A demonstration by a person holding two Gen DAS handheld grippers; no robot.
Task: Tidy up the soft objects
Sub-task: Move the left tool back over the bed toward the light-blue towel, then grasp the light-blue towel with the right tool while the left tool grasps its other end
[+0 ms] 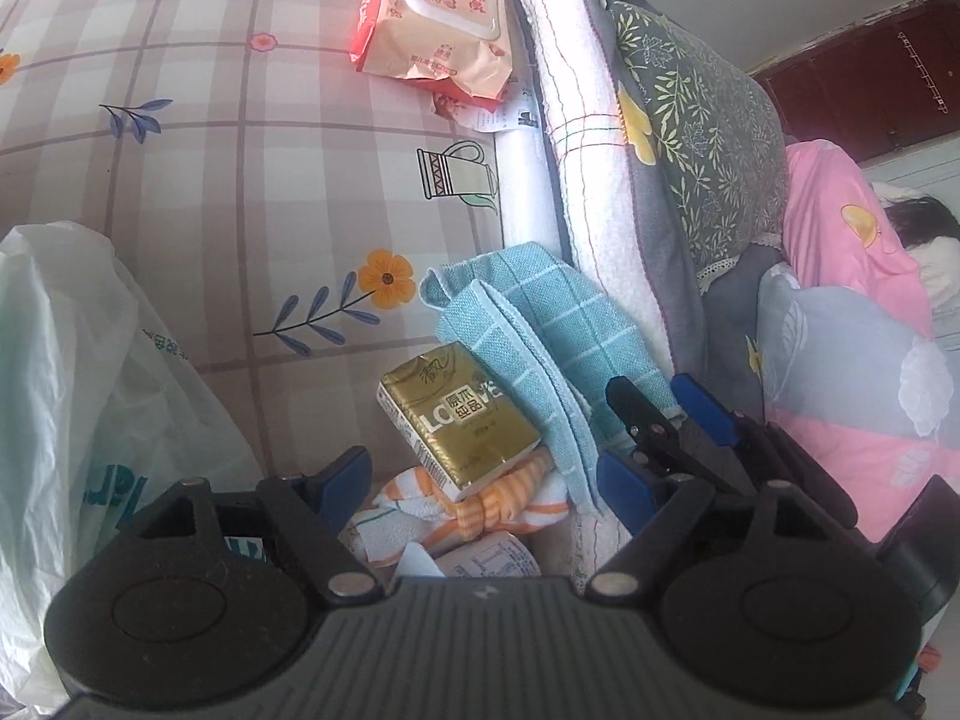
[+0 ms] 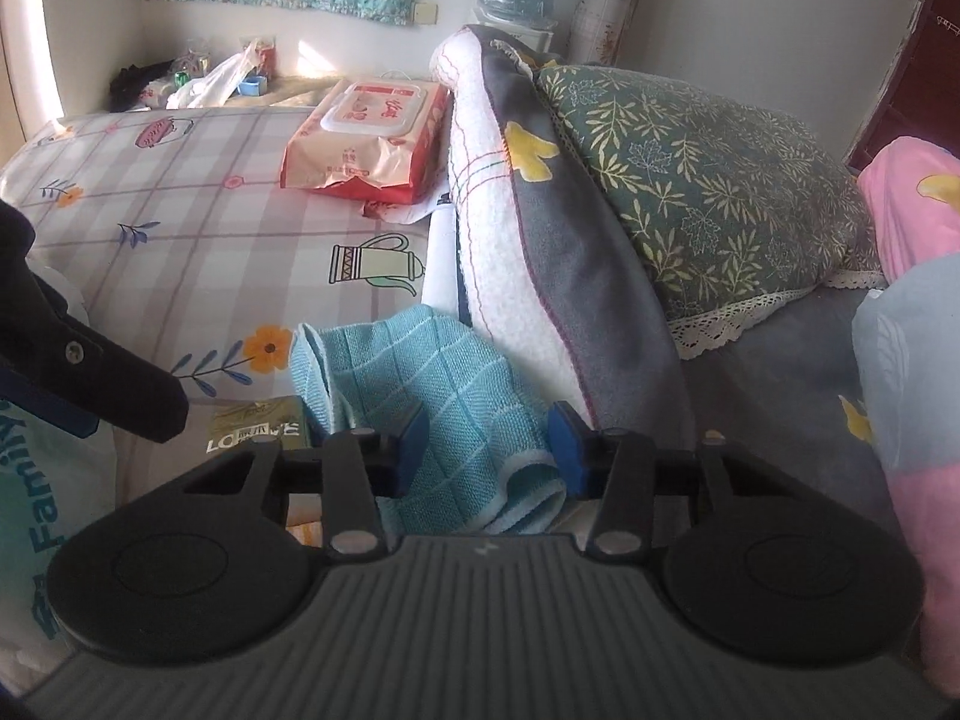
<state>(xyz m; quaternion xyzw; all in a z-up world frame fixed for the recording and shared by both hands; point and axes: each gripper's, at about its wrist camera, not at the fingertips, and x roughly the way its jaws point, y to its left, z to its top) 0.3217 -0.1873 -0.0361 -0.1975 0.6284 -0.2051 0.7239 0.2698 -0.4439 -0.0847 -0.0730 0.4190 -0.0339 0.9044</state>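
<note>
A teal checked cloth (image 1: 540, 324) lies crumpled on the bed beside a gold tissue pack (image 1: 462, 420) and an orange-striped white cloth (image 1: 480, 510). My left gripper (image 1: 480, 480) is open, its jaws wide on either side of the gold pack and the striped cloth. The right gripper (image 1: 660, 414) shows in the left wrist view, low over the teal cloth. In the right wrist view my right gripper (image 2: 489, 444) is open, its blue pads on either side of a fold of the teal cloth (image 2: 444, 384). The gold pack (image 2: 258, 426) lies to its left.
A red-and-cream wet wipes pack (image 1: 438, 6) lies further up the checked bedsheet (image 1: 210, 180). A white plastic bag (image 1: 78, 372) sits at the left. A rolled white-and-grey blanket (image 2: 510, 228), a green leaf-print pillow (image 2: 708, 192) and pink bedding (image 2: 918, 204) fill the right.
</note>
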